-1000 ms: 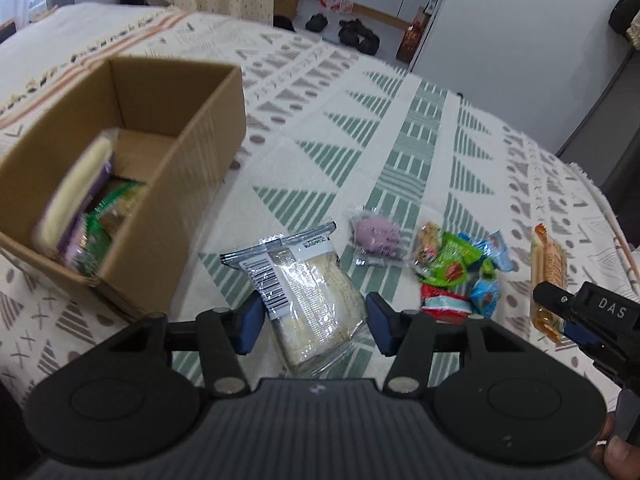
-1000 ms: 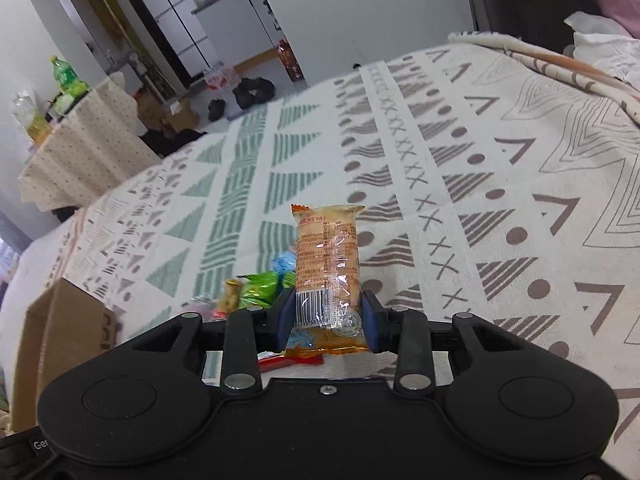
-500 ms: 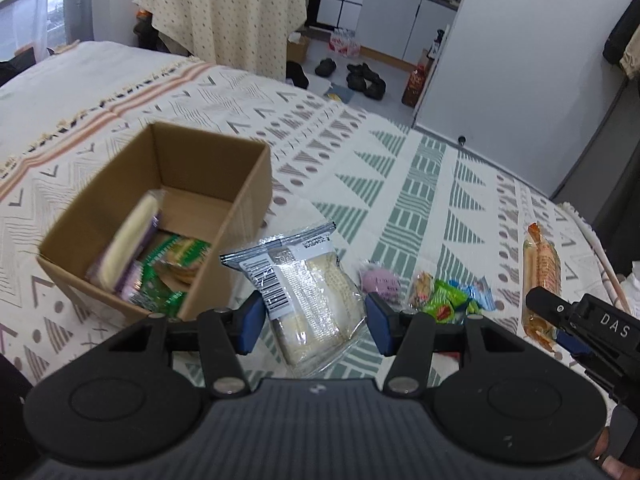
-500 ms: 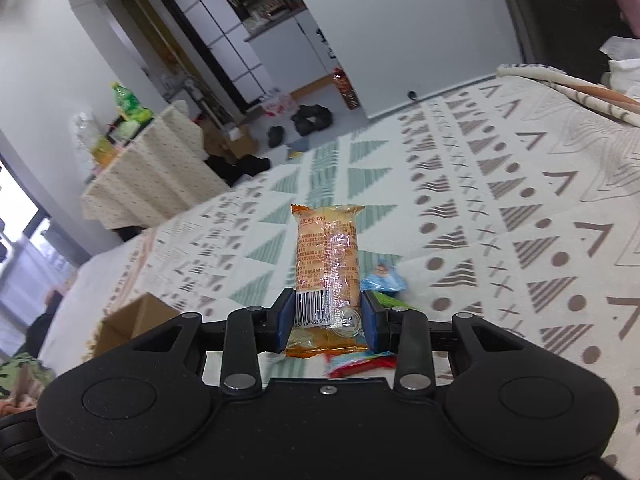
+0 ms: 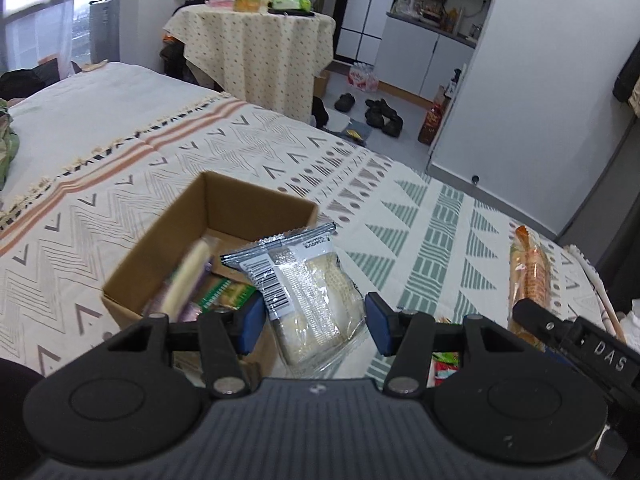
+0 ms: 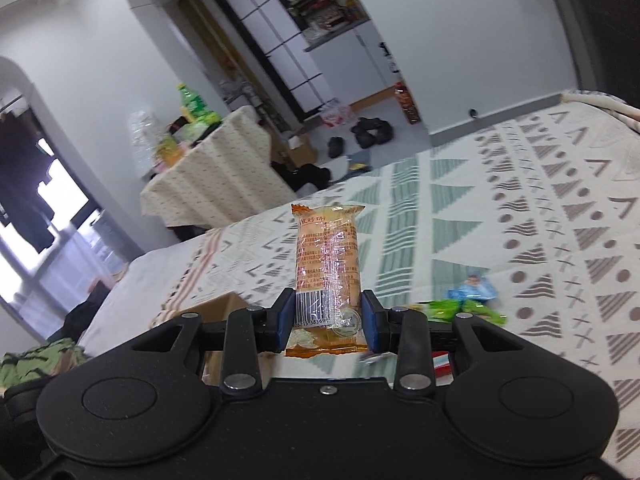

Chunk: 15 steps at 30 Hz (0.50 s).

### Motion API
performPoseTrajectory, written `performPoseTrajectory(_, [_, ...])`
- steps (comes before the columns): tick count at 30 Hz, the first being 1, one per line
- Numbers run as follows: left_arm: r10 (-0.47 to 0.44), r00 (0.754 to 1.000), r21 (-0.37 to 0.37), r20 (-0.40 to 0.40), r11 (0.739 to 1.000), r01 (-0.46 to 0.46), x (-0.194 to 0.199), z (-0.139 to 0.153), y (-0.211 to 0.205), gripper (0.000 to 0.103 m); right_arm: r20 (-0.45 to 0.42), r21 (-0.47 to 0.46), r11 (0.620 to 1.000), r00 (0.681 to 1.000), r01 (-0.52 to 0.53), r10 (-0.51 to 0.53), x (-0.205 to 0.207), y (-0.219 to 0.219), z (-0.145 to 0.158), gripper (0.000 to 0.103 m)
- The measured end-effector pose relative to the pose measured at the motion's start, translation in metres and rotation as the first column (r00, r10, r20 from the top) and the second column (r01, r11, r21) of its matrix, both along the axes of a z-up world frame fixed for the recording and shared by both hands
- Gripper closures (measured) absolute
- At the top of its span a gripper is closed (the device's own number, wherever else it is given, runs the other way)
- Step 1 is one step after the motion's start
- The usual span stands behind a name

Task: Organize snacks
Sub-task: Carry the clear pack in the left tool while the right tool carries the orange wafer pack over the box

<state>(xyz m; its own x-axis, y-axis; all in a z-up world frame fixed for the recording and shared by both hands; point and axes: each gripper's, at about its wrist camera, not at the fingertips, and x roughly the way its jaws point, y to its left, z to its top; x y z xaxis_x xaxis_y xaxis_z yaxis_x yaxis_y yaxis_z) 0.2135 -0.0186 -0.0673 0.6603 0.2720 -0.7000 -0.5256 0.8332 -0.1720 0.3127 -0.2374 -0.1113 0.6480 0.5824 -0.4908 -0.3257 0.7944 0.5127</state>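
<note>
My left gripper (image 5: 316,322) is shut on a clear, silver-edged pack of pale cake (image 5: 316,292), held in the air at the near right corner of the open cardboard box (image 5: 256,200). Inside the box lie a long yellow pack (image 5: 186,280) and green wrappers (image 5: 224,294). My right gripper (image 6: 326,320) is shut on an upright orange snack bar (image 6: 326,260). The left wrist view shows that bar (image 5: 528,272) and the right gripper's black body at the right edge. Only a corner of the box (image 6: 216,306) shows in the right wrist view.
Loose green and blue wrappers (image 6: 464,306) and a red one (image 5: 442,368) lie on the patterned bedspread (image 5: 400,208). Beyond the bed stand a cloth-covered table (image 5: 256,40) with bottles, shoes on the floor (image 5: 380,112) and a white wall (image 5: 540,80).
Both grippers have risen with their packs still held, and both views have tilted up toward the room. The box now sits closer under the left gripper's pack.
</note>
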Motion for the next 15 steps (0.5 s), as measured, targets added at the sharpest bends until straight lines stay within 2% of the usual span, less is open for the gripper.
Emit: performPoseTrajectory(15, [0.086, 0.996, -0.033, 0.026, 0.996, -0.085, -0.017, 0.006, 0.062, 0.050, 0.069, -0.026, 0.994, 0.992, -0.107, 0.109, -0.028, 0.067, 0.015, 0.069])
